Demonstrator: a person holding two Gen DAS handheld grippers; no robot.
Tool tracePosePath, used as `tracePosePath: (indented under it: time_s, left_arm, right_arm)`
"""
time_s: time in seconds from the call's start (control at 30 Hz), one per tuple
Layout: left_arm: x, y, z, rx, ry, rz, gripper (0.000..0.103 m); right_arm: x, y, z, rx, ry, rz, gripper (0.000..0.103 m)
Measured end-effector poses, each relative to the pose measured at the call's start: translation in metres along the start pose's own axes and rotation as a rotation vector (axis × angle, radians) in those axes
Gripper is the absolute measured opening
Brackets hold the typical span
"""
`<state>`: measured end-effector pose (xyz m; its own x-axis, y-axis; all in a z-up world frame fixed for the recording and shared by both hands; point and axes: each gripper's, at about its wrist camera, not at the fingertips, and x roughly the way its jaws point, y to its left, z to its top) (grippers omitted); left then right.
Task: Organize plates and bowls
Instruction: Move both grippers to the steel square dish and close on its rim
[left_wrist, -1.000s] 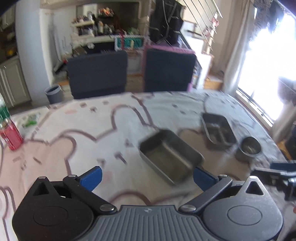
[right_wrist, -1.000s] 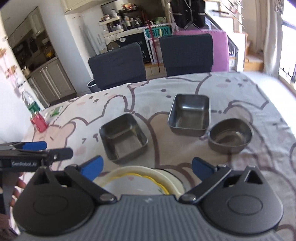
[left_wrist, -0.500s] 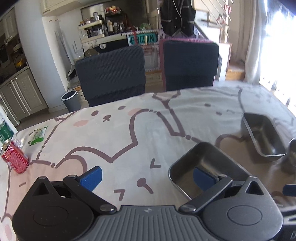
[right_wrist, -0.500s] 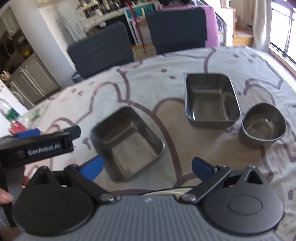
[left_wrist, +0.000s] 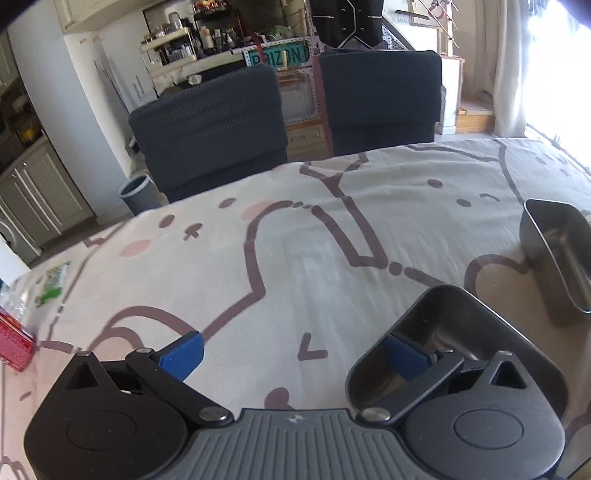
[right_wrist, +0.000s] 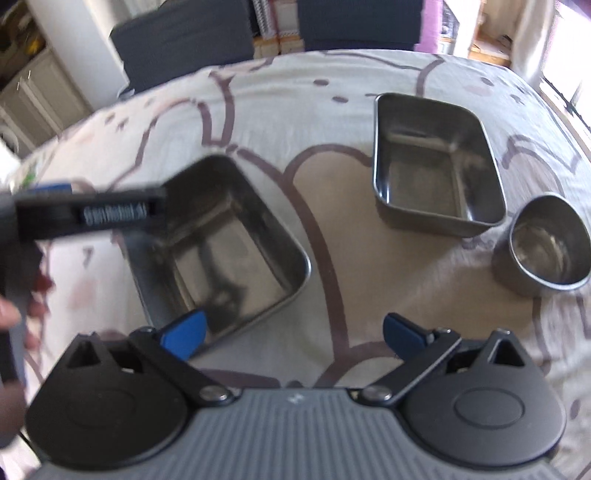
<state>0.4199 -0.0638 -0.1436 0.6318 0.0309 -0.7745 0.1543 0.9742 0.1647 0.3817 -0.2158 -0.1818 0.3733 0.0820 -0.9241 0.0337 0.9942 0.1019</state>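
Observation:
A square steel tray sits on the cartoon-print tablecloth; it also shows in the left wrist view. A longer steel tray lies to its right, seen at the right edge of the left wrist view. A small round steel bowl stands at the far right. My left gripper is open, its right finger over the square tray's left rim; it crosses the right wrist view. My right gripper is open and empty, just in front of the square tray.
Two dark chairs stand at the table's far side. A red can and a green packet lie at the left edge of the table. A grey bin stands on the floor beyond.
Both grippers have moved forward and down toward the square tray. The left gripper's right finger now reaches over its rim. The yellow-rimmed plate below the right gripper has dropped out of view.

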Motion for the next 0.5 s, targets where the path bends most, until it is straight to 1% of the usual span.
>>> tracePosePath:
  time_s: [0.17, 0.23, 0.3, 0.33, 0.37, 0.4, 0.43, 0.5]
  left_arm:
    - [-0.005, 0.004, -0.002, 0.044, -0.002, 0.003, 0.103]
    - [-0.011, 0.005, -0.004, 0.063, -0.005, 0.000, 0.102]
    - [-0.015, 0.005, -0.007, 0.092, -0.003, -0.003, 0.095]
    - [-0.017, 0.006, -0.009, 0.103, 0.000, -0.006, 0.093]
    - [-0.018, 0.006, -0.012, 0.108, 0.001, -0.009, 0.089]
    - [-0.020, 0.007, -0.014, 0.111, 0.002, -0.015, 0.083]
    - [-0.022, 0.008, -0.016, 0.114, 0.004, -0.029, 0.079]
    - [-0.024, 0.011, -0.019, 0.107, 0.010, -0.054, 0.063]
  right_arm:
    - [-0.001, -0.009, -0.001, -0.002, -0.021, -0.033, 0.103]
    - [-0.004, -0.010, 0.001, -0.049, -0.036, -0.054, 0.103]
    - [-0.006, -0.012, 0.004, -0.084, -0.052, -0.088, 0.103]
    - [-0.009, -0.013, 0.005, -0.088, -0.075, -0.110, 0.102]
    - [-0.011, -0.015, 0.006, -0.091, -0.095, -0.123, 0.102]
    - [-0.011, -0.016, 0.007, -0.090, -0.105, -0.127, 0.102]
    - [-0.011, -0.018, 0.008, -0.078, -0.105, -0.118, 0.102]
    - [-0.009, -0.021, 0.010, -0.041, -0.097, -0.100, 0.101]
